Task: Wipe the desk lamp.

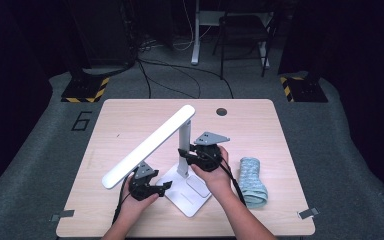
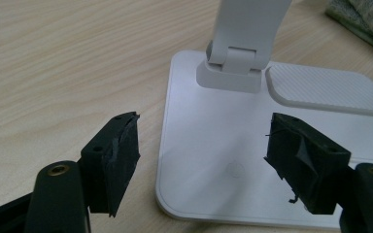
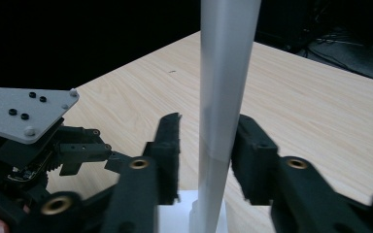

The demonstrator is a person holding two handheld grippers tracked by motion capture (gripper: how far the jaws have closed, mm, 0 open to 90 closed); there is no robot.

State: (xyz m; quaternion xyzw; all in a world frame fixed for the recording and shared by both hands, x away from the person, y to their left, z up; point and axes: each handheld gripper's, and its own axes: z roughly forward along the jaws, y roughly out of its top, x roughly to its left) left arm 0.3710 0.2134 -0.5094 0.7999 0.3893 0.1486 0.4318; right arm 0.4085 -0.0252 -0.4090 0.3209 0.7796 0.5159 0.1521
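A white desk lamp stands at the table's front middle, its long head [image 1: 150, 145] slanting down to the left from the upright post [image 1: 184, 145]. My right gripper [image 1: 182, 152] has its jaws on either side of the post [image 3: 223, 73]; a gap shows at one pad, so my right gripper [image 3: 206, 145] is open. My left gripper [image 1: 166, 186] hovers low at the left edge of the flat base [image 1: 180, 192]. In the left gripper view my left gripper [image 2: 201, 155] is open, one jaw over the wood and the other over the base [image 2: 209, 141].
A ribbed pad [image 2: 320, 90] lies on the base beside the post's hinge [image 2: 230, 65]. A rolled pale blue cloth [image 1: 252, 182] lies right of the lamp. The wooden table [image 1: 130, 115] has a cable hole [image 1: 221, 111] near its far edge. Chairs and cables stand beyond.
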